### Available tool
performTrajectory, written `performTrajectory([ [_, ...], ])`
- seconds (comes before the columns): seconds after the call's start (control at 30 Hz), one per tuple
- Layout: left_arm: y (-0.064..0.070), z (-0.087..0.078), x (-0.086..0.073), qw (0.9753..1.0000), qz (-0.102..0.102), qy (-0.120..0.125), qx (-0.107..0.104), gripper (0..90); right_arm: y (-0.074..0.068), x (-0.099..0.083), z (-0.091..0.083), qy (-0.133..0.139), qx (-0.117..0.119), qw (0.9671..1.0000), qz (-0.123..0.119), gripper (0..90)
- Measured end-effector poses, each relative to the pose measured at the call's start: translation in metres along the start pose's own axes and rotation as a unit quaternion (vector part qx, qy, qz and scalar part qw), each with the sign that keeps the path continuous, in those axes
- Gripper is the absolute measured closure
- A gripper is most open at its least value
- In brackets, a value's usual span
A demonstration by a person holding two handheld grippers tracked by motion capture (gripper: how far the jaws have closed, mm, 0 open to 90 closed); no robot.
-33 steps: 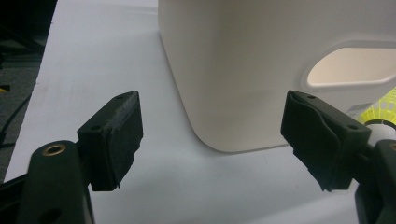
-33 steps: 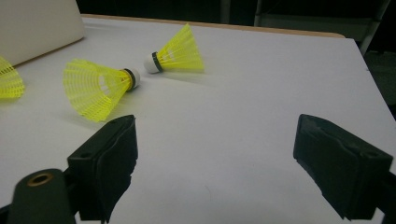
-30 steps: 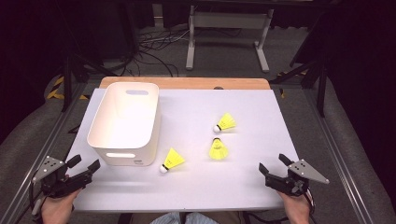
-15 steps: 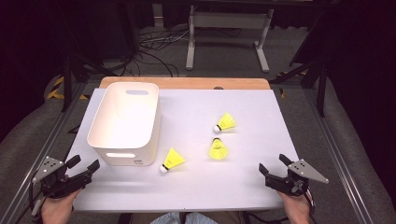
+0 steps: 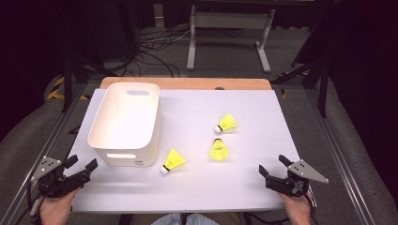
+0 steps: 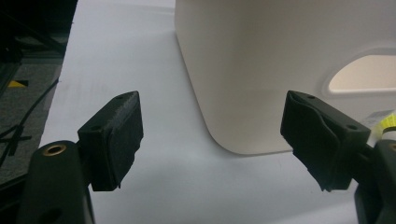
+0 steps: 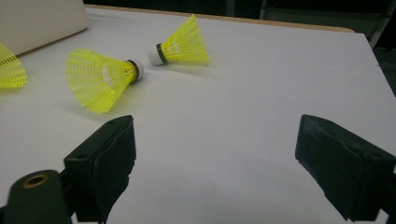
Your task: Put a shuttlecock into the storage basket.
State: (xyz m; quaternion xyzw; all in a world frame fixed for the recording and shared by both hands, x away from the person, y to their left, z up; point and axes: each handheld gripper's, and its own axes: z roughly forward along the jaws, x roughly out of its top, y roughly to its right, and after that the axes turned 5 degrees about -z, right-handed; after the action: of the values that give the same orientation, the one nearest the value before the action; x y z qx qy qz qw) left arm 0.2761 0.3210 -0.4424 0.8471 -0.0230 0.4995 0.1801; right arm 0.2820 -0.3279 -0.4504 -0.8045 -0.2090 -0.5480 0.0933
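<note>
My left tool sits wide open beside the white plastic bin. Three yellow plastic shuttlecocks lie mid-table; the nearest is up-left of my right tool, also wide open, so right's closer.

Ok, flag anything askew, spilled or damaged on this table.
Nothing looks damaged or spilled. Three yellow shuttlecocks lie tipped on their sides on the white table, loose beside the upright white bin. Both the left gripper and right gripper are open and empty.
</note>
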Motion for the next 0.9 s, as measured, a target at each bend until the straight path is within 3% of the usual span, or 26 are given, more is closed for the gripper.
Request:
performTrajectory([
  [0.9, -0.012, -0.007, 0.022, 0.9993, -0.025, 0.026, 0.011, 22.7, 0.0, 0.0, 0.001, -0.006, 0.0, 1.0, 0.002, 12.9],
])
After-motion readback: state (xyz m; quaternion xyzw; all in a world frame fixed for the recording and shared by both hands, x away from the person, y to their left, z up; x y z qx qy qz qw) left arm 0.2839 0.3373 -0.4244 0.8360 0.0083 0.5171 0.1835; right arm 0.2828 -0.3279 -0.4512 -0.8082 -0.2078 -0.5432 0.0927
